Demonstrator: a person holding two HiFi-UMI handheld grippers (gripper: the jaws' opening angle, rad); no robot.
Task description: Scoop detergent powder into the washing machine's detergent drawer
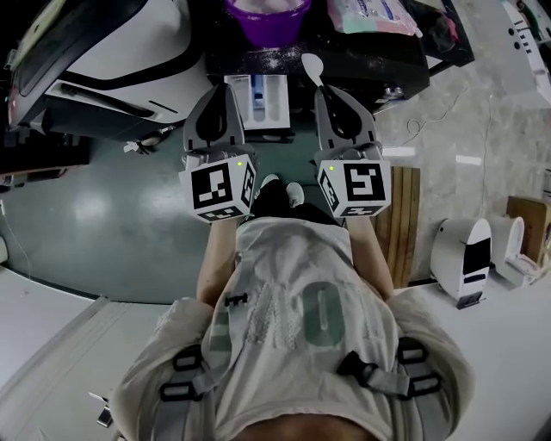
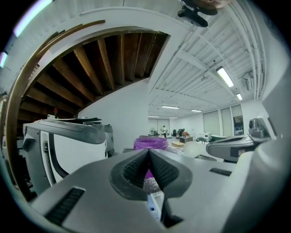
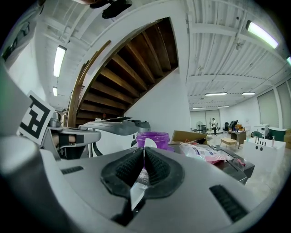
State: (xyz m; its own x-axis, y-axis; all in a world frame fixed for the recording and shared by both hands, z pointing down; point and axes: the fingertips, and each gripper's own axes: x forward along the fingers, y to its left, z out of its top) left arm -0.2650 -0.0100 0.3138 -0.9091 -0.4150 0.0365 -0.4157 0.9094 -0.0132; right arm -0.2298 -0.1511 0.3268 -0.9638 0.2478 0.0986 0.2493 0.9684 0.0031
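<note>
Dark table (image 1: 398, 62); pack (image 1: 370, 13) print illegible; right hand-held gripper (image 3: 143, 154) pinches spoon (image 1: 312, 66).

The purple tub (image 1: 267, 19) looks like translucent glossy plastic; the spoon (image 1: 312, 67) and detergent drawer (image 1: 263, 103) are smooth white plastic. The left gripper (image 1: 224, 90) and right gripper (image 1: 332, 93) have matt grey plastic shells and ribbed black pads (image 2: 136, 170). The floor (image 1: 103, 202) is glossy green, and the stair underside (image 3: 132, 59) is bare wood.

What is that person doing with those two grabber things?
A person holds a gripper in each hand, facing a washing machine's open drawer. The right gripper is shut on a white spoon that points toward a purple jar. The left gripper is shut and empty, beside the drawer.
</note>
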